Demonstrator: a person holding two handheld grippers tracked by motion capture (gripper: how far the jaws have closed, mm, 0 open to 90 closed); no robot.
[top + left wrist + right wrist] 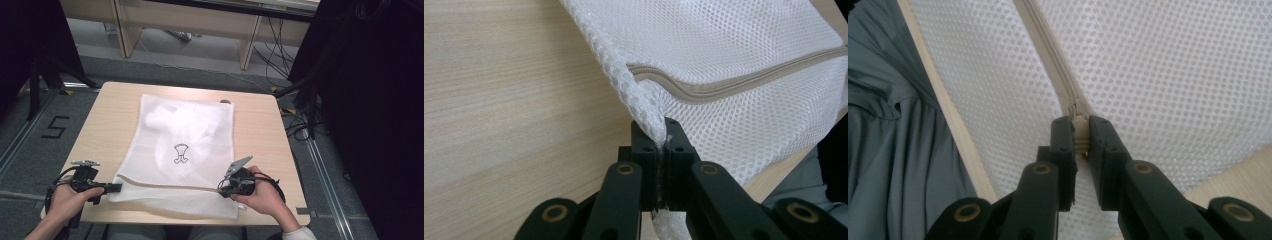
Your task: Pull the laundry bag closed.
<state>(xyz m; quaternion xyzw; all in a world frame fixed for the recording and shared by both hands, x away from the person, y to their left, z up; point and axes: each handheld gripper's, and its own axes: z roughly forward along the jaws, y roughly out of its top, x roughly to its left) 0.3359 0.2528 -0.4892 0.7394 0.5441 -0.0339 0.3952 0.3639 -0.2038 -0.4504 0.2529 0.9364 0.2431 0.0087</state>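
Left gripper [114, 188], at the lower left of the high view, has its jaws clamped on the corner of the white mesh bag [185, 150]. Right gripper [223, 188], at the lower middle, is pinched shut on the beige zipper pull [1079, 131]. Flat on the wooden table [105, 130], the bag runs lengthwise from the bottom edge towards the top of the frame, while its zipper [744, 82] lies crosswise between the two grippers. White cloth shows inside the mesh. Nothing blocks either hand.
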